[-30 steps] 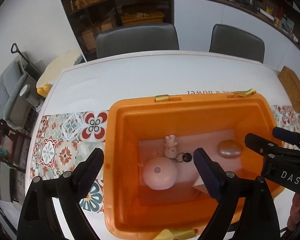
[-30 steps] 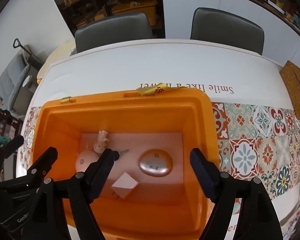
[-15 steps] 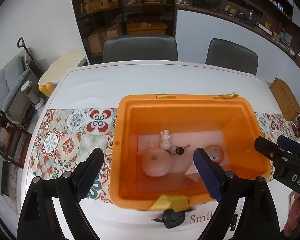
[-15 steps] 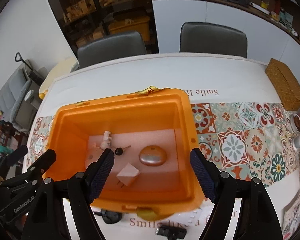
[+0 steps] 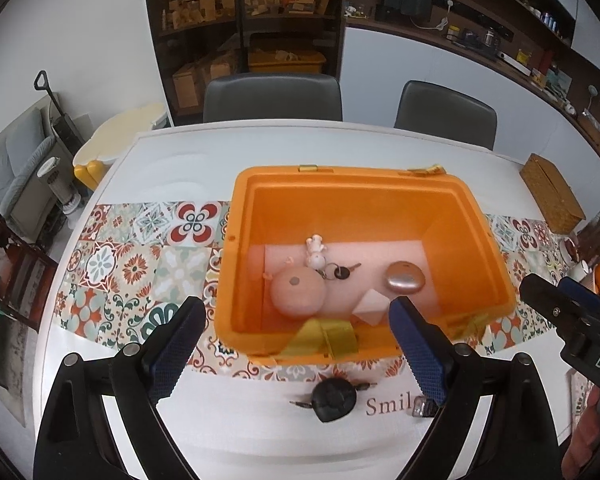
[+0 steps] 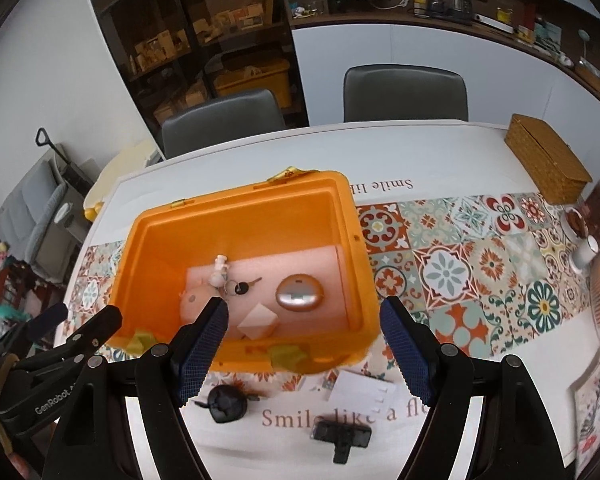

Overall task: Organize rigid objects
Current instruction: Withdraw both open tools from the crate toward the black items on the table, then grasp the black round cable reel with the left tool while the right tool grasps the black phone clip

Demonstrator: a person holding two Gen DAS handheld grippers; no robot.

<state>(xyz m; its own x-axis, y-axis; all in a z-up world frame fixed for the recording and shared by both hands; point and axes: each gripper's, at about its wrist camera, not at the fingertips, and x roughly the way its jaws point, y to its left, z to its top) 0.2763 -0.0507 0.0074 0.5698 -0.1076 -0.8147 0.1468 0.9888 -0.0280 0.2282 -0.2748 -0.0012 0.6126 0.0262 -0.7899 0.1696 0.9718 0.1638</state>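
Both grippers have drawn back from the orange bin, so the near strip of white table that lay out of sight a second ago now shows below its front rim. The left gripper has its jaws spread, just opened a little further, with nothing between the pads. The right gripper also stands spread and empty, hanging over the bin's near wall.

Inside the bin, on its pale pink floor, lie a round pink ball-shaped piece, a small white figurine on a key ring with a black-headed key, a metallic oval pebble and a pale cube tilted on a corner. The ball sits against the left wall, the pebble well to the right, the cube between them and nearer the front.

On the table in front of the bin, the left view shows a black car key fob and only the edge of a small dark item partly hidden by its right finger. The right view shows more: the same fob, a white card just before the bin, and a black T-shaped adapter lying over the printed lettering. The right view also takes in a woven basket at the far right of the table, and the left gripper's body at its lower left; the left view catches the right gripper at its right edge.
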